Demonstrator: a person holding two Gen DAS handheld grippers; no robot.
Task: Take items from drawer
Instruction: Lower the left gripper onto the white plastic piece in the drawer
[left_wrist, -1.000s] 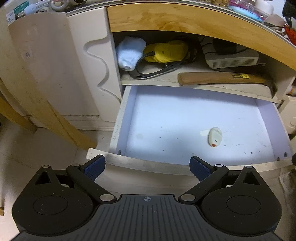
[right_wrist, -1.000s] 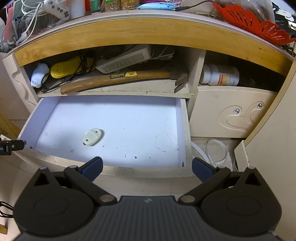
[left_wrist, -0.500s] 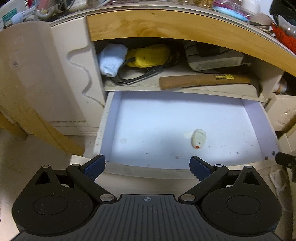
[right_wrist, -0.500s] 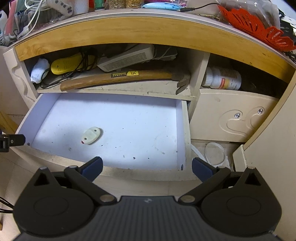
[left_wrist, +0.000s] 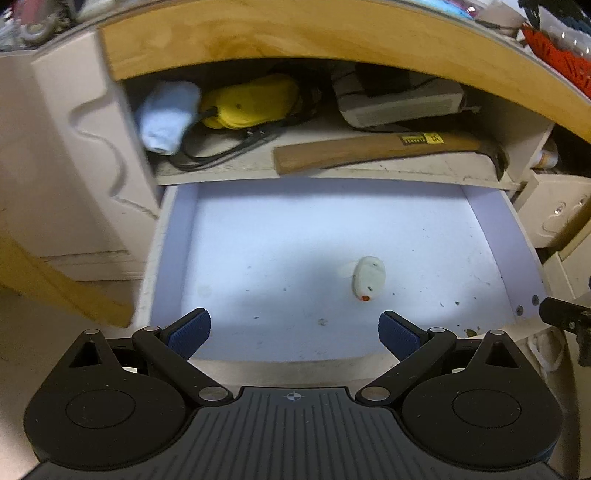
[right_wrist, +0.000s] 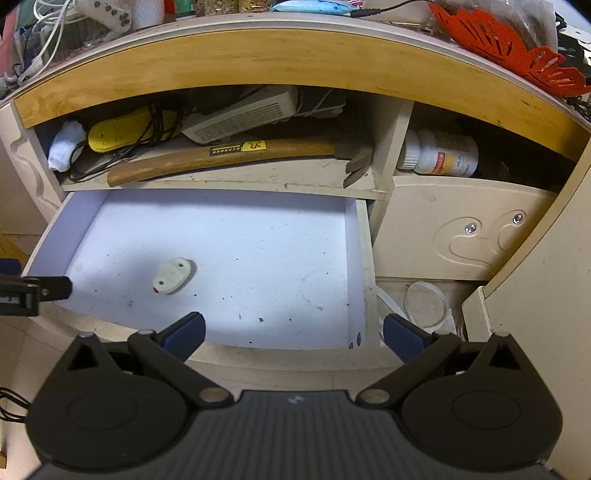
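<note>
Both grippers, left (left_wrist: 294, 334) and right (right_wrist: 293, 338), hover spread wide at the open drawer's (right_wrist: 364, 258) front edge. One white oval tag (left_wrist: 368, 277) (red dot) lies inside; a hammer (right_wrist: 236, 157) rests on the shelf above.

My left gripper (left_wrist: 293, 334) hangs at six o'clock with its jaws spread wide, both blue pads (left_wrist: 190, 332) over the front edge of the open drawer (left_wrist: 162, 258). On the drawer's pale floor, toward one o'clock from my jaws and apart from them, lies a small white oval tag (left_wrist: 368, 277) with a red dot at its near end. On the shelf (left_wrist: 332, 171) above the drawer, at twelve o'clock, a wooden-handled hammer (left_wrist: 369, 149) lies lengthwise. Behind it sit a yellow device (left_wrist: 255, 99) with a black cord, a pale blue cloth bundle (left_wrist: 166, 114) at eleven o'clock, and a grey box (left_wrist: 399, 105) at one o'clock. A black part of the other gripper (left_wrist: 565, 321) shows at three o'clock.
</note>
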